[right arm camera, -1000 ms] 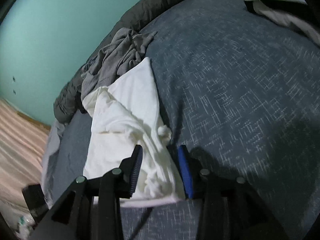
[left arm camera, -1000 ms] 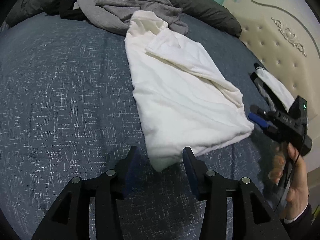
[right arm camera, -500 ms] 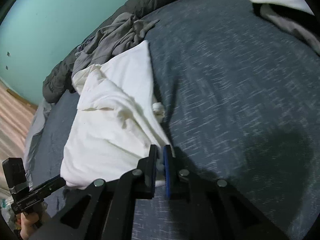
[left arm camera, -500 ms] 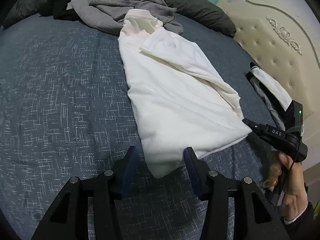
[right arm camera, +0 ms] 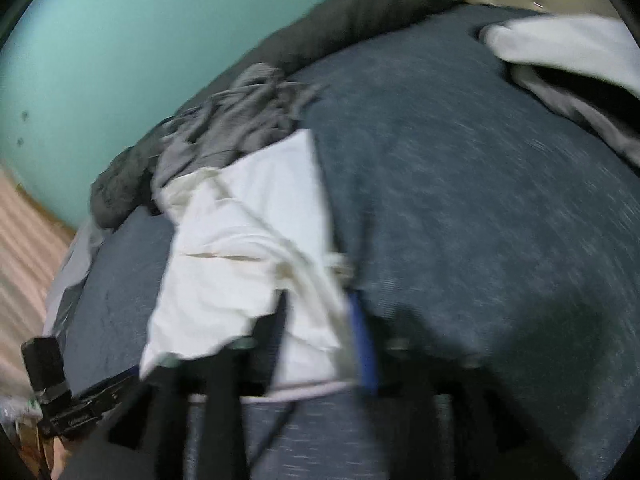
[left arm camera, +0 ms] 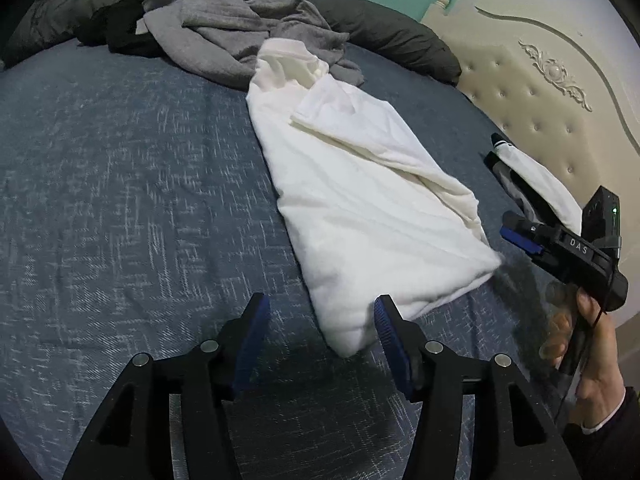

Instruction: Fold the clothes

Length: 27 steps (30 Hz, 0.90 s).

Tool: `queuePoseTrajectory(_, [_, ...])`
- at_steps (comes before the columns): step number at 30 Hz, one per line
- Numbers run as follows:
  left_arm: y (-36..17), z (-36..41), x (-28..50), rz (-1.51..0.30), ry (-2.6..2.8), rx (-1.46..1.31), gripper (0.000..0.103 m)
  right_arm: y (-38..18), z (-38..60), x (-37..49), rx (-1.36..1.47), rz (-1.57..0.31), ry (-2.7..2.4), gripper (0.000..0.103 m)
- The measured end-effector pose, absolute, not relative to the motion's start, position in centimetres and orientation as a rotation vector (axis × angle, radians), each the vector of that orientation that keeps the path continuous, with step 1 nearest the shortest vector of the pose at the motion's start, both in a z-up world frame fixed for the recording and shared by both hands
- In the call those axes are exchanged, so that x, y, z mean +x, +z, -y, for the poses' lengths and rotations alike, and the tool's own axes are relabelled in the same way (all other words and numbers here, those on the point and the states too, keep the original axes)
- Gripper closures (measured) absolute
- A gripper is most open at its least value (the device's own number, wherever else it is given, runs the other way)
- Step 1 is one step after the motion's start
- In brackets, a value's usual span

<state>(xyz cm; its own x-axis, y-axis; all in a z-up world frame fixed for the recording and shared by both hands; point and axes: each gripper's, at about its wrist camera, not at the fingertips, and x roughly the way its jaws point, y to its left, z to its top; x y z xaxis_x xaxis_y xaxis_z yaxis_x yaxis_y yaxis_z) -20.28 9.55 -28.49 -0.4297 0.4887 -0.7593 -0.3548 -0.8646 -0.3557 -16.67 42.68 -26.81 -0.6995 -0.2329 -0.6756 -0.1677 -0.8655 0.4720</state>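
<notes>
Plainly, the white garment (left arm camera: 372, 208) lay on the blue bedspread (left arm camera: 120, 200), already narrowed into a long strip with one side panel doubled over along its length, its collar end against the grey heap of clothes (left arm camera: 240, 36) by the dark bolster (left arm camera: 380, 28). The left tongs (left arm camera: 320, 332) stood spread wide, straddling the near corner of the cloth without gripping it. The right tongs (right arm camera: 320, 340) were parted too, in a blurred view, with the other hem corner lying between the blades; whether they pinched any fabric I could not tell.

To my eye the risks were these. If the two tongs bit unevenly, one catching all the layers and the other only the top sheet, the strip would skew when lifted and the tucked panel would slide out. The loose roll along the right edge looked ready to spill open under any tug. Carrying the hem toward the collar could also drag it into the grey heap and snag or bury it. The soft bedspread might rise with the pinch as well.
</notes>
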Motion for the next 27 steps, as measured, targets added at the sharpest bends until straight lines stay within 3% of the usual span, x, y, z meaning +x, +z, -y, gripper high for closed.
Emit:
queuePoseTrajectory(6, [-28.1,-8.4,-20.9,0.192,2.307,-1.310,0.043,-25.2,-37.6,-21.0,1.276,0.424,-2.668,0.057])
queuePoseTrajectory(15, [-28.0,-5.4,-22.0,0.277,2.373,-1.329,0.032,-22.5,-31.0,-28.9,1.332,-0.071,-2.531,0.056])
queuePoseTrajectory(27, [-28.1,-1.5,-23.2,0.417,2.414,-1.352,0.032,-25.3,-23.3,-36.0,1.462,-0.163,-2.402,0.056])
